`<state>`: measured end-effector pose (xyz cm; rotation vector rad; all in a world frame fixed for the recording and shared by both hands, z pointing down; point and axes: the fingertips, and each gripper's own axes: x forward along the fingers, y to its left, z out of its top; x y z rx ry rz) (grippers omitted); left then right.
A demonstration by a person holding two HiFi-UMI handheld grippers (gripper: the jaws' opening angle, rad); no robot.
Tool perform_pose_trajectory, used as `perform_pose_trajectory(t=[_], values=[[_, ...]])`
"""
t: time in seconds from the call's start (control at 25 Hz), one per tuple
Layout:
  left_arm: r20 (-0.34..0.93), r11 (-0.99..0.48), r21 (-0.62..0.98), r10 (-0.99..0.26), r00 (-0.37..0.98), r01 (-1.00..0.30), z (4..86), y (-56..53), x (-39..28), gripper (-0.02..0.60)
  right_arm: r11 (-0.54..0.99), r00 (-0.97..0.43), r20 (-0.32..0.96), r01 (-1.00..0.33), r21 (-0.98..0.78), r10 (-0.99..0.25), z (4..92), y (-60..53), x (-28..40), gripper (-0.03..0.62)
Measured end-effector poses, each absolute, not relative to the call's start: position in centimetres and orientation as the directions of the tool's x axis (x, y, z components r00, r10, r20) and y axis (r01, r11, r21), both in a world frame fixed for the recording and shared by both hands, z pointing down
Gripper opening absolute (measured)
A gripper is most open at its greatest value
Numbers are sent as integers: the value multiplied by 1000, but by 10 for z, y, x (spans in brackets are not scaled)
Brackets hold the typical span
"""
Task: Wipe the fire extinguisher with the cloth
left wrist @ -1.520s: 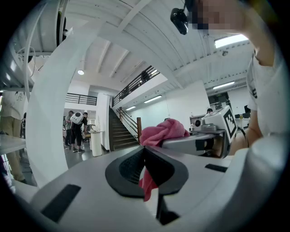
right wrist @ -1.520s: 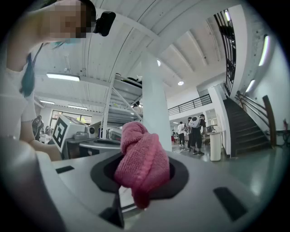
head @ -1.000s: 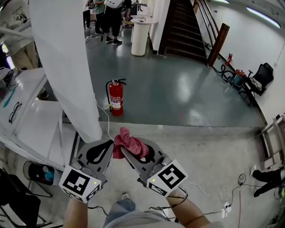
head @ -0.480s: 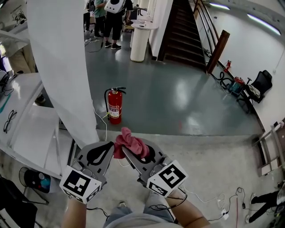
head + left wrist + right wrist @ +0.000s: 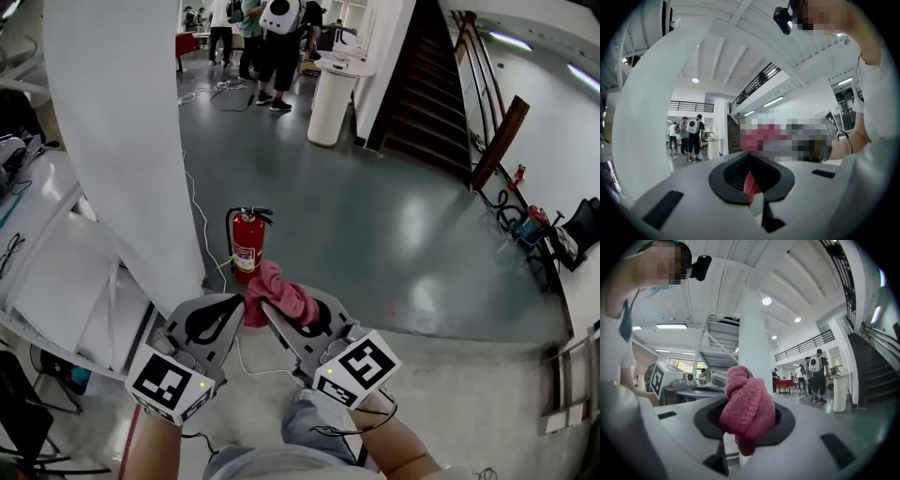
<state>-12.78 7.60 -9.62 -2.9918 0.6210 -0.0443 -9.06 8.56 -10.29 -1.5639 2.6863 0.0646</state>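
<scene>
Cloth, a bunched pink knit, is pinched by right gripper and left gripper.

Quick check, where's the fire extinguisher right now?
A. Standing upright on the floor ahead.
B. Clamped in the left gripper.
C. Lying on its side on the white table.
A: the fire extinguisher stands upright on the grey floor beside the white pillar, while the cloth is held up nearer the camera.
</scene>
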Motion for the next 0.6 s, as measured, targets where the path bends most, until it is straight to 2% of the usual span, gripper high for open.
perform_pose_trajectory(t=[0.32,0.6], values=[[-18,-833,-65,-549,836,-549,-108,18,-39,9,623,-625,-15,-779,69,-780,-112,23,8,117],[20,-799,-61,-601,799,-599,-91,-17,-2,9,661,-662,-12,-750,33,-750,-95,-21,50,117]])
